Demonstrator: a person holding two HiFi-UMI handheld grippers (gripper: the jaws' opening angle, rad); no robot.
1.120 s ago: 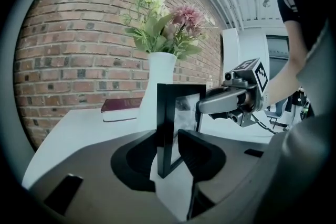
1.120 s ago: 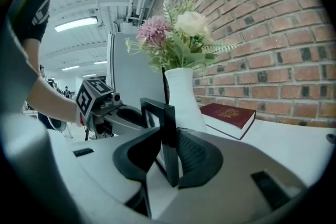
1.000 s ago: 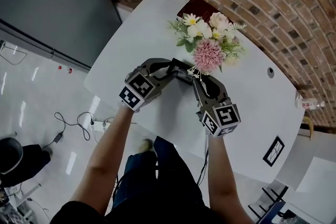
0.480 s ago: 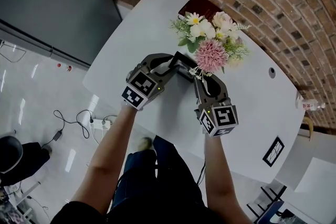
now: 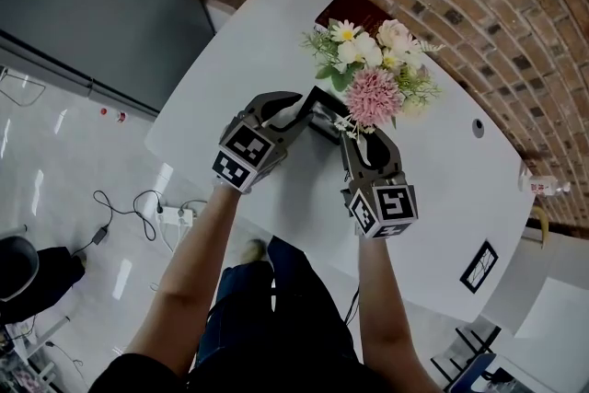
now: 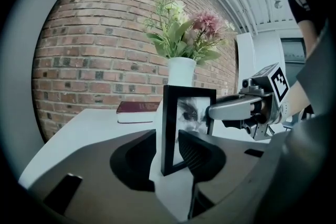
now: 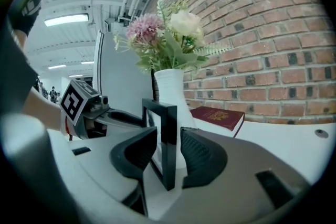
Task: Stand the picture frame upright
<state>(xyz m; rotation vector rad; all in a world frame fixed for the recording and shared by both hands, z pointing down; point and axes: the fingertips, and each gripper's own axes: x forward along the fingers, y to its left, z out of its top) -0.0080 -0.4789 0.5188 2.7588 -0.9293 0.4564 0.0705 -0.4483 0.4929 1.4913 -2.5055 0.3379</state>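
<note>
Frame position: picture frame [image 5: 322, 113] upright on the white worktop [image 5: 276, 32], just in front of the vase [image 6: 181, 71], between both tools.
Left tool [image 6: 167, 140]: jaws apart, one on each face of the frame's side rail; a sliver of worktop shows beside the rail.
Right tool [image 7: 169, 139]: jaws apart, straddling the opposite rail with narrow gaps.
Handling: judged light and stiff; smooth black rails probably slippery, glazed front fragile.
Hold point: side rails, low down, pads clear of the glazing.
Risk: a nudge could tip the frame against the vase.
</note>
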